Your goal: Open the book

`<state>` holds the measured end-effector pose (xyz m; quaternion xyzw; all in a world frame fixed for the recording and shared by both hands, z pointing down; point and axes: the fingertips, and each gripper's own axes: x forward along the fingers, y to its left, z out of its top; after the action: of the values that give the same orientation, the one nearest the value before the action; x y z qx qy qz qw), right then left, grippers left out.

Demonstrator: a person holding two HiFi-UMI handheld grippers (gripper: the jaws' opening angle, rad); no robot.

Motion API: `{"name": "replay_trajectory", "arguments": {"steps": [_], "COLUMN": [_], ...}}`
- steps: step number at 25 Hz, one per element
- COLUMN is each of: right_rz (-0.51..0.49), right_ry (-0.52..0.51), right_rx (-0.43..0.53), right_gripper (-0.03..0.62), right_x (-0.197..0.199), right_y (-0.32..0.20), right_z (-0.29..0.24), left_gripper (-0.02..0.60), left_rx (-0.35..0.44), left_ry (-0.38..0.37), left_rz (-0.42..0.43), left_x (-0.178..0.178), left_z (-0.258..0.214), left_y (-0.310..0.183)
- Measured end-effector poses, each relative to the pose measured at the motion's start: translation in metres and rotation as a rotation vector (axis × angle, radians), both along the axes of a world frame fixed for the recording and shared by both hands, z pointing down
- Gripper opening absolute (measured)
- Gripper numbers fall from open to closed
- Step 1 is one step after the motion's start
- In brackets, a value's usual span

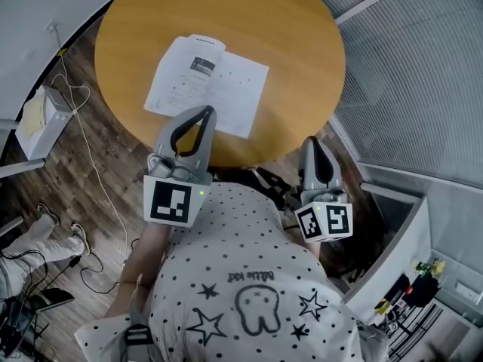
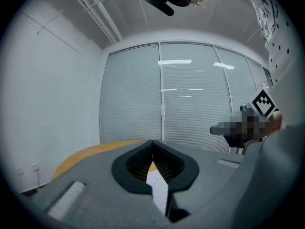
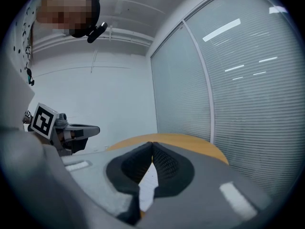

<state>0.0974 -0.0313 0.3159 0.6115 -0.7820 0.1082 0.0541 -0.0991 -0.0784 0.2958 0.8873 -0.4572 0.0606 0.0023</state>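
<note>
The book (image 1: 207,85) lies open and flat on the round wooden table (image 1: 302,44), white pages up, a dark picture on its left page. My left gripper (image 1: 207,111) is shut and empty, its tips over the book's near edge. In the left gripper view the left gripper (image 2: 152,143) has its jaws meeting at the tip, and a strip of white page (image 2: 158,182) shows below them. My right gripper (image 1: 310,141) is shut and empty too, at the table's near right rim, away from the book. In its own view the right gripper (image 3: 152,146) frames a sliver of page (image 3: 148,181).
A white box (image 1: 44,118) with a cable sits on the wooden floor left of the table. A person's shoes (image 1: 53,236) show at the lower left. Glass walls with blinds (image 1: 423,74) run along the right, and a shelf with small items (image 1: 415,285) stands at the lower right.
</note>
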Motion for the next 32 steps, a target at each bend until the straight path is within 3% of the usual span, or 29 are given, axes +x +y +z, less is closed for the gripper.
{"name": "replay_trajectory", "arguments": {"steps": [32], "right_rz": [0.052], "right_ry": [-0.002], "right_rx": [-0.028], "right_gripper": [0.005], "right_x": [0.021], "right_y": [0.010], "right_z": [0.010], "left_gripper": [0.011], "left_rx": [-0.053], "left_ry": [0.026], "left_rz": [0.003], "left_x": [0.006], "left_z": [0.011], "left_y": [0.000]}}
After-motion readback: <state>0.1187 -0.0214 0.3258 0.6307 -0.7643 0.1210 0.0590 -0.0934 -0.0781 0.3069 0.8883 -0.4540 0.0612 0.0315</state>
